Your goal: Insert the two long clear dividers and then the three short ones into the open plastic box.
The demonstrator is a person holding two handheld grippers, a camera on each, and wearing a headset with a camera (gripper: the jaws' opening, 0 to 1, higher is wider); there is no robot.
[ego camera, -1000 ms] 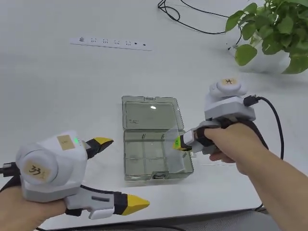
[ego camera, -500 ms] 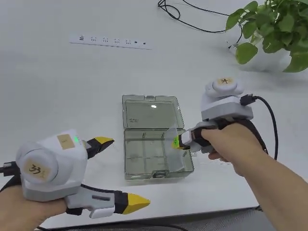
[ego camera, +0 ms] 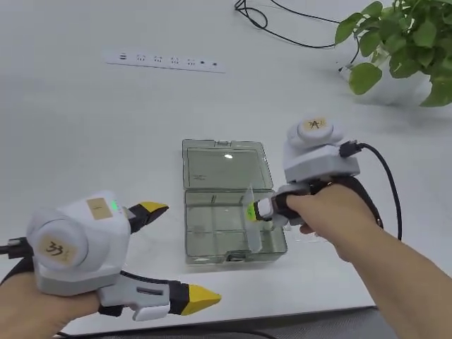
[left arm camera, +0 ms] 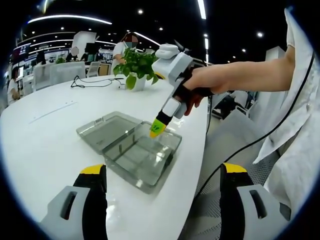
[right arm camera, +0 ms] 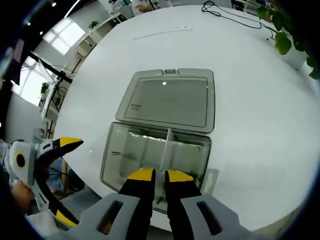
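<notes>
The open clear plastic box (ego camera: 212,256) lies mid-table with its lid (ego camera: 226,164) flat behind the base. My right gripper (ego camera: 253,212) is shut on a clear divider (ego camera: 251,229), held upright and edge-on over the right part of the base. In the right gripper view the divider (right arm camera: 165,147) runs forward from between the closed jaws of the right gripper (right arm camera: 160,176) into the box base (right arm camera: 120,155). Faint divider lines show inside the base. My left gripper (ego camera: 176,253) stands open at the near left, apart from the box (left arm camera: 131,146), with nothing between its jaws.
A white power strip (ego camera: 166,61) lies at the back, with a black cable (ego camera: 282,21) and a potted plant (ego camera: 402,42) at the back right. A small clear piece (right arm camera: 211,181) lies on the table just right of the box. The table's front edge runs near my left gripper.
My right gripper has moved left with the divider, from the box's right rim to over the base, and the divider now stands more edge-on. The left gripper has stayed put.
</notes>
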